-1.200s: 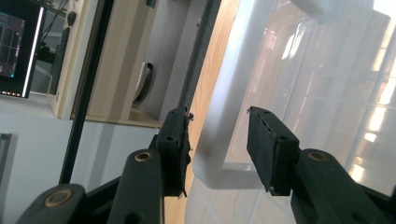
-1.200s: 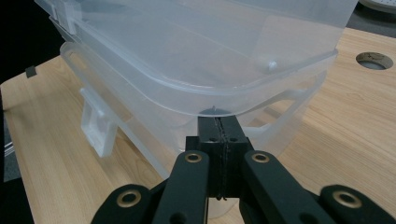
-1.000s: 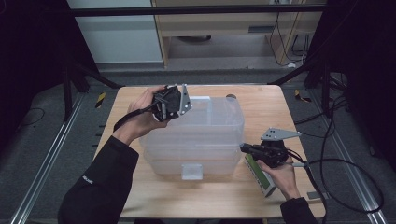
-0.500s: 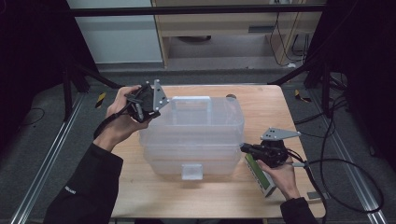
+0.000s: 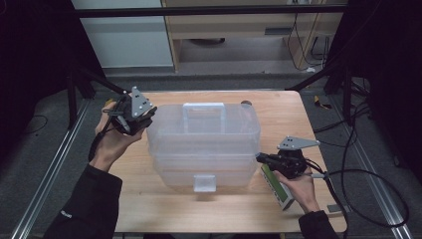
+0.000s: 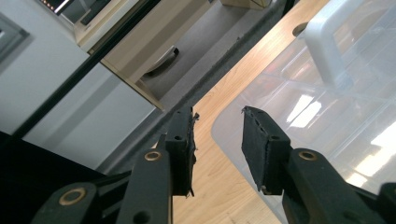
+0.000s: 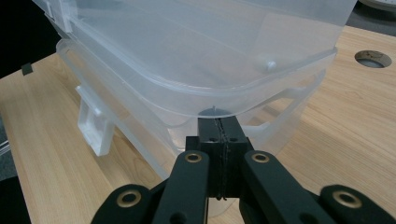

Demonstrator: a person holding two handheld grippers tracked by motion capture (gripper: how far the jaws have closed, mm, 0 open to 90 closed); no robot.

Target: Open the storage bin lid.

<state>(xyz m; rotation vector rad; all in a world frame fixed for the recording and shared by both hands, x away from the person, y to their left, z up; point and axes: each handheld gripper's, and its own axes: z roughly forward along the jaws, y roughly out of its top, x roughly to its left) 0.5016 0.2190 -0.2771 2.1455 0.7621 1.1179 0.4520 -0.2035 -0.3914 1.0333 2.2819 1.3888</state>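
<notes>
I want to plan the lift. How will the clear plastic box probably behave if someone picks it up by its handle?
The clear plastic box looks empty through its walls, so it is probably light for its size. The thin walls may flex a little. Its wide base should resist tipping, but smooth plastic could slide on the wooden table. The handle sits centred, so it should hang level.

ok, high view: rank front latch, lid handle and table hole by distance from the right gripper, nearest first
1. Front latch: at the near wall of the clear box, left of the right gripper.
2. Lid handle: on the box top, farther back and left.
3. Table hole: at the far edge behind the box; nearly level with the handle, so this ranking is a close call.
</notes>
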